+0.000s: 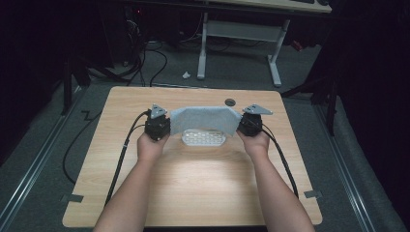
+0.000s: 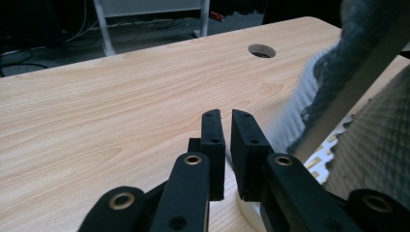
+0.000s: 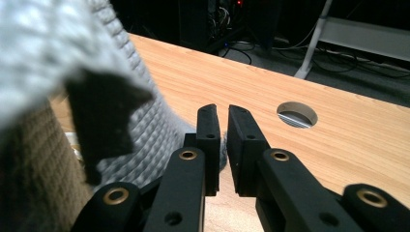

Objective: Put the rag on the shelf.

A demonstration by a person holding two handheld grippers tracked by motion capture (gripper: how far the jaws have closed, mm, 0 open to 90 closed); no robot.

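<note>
A grey knitted cloth [image 1: 205,120] spans the gap between my two grippers, draped over a white perforated tray [image 1: 203,137] on the wooden table [image 1: 193,188]. My left gripper [image 1: 159,123] sits at the cloth's left end and my right gripper [image 1: 251,121] at its right end. In the left gripper view the jaws [image 2: 226,116] stand slightly apart with nothing in the narrow gap, and the cloth [image 2: 372,130] hangs blurred just to their right over the tray [image 2: 321,162]. In the right gripper view the jaws [image 3: 222,110] are also slightly apart and empty, with the cloth [image 3: 43,53] to their left.
A round cable hole [image 1: 230,102] lies in the table just beyond the cloth. Gripper cables trail off both table sides. Behind the table stands a white-legged desk frame [image 1: 241,34], with cables [image 1: 145,63] on the grey floor.
</note>
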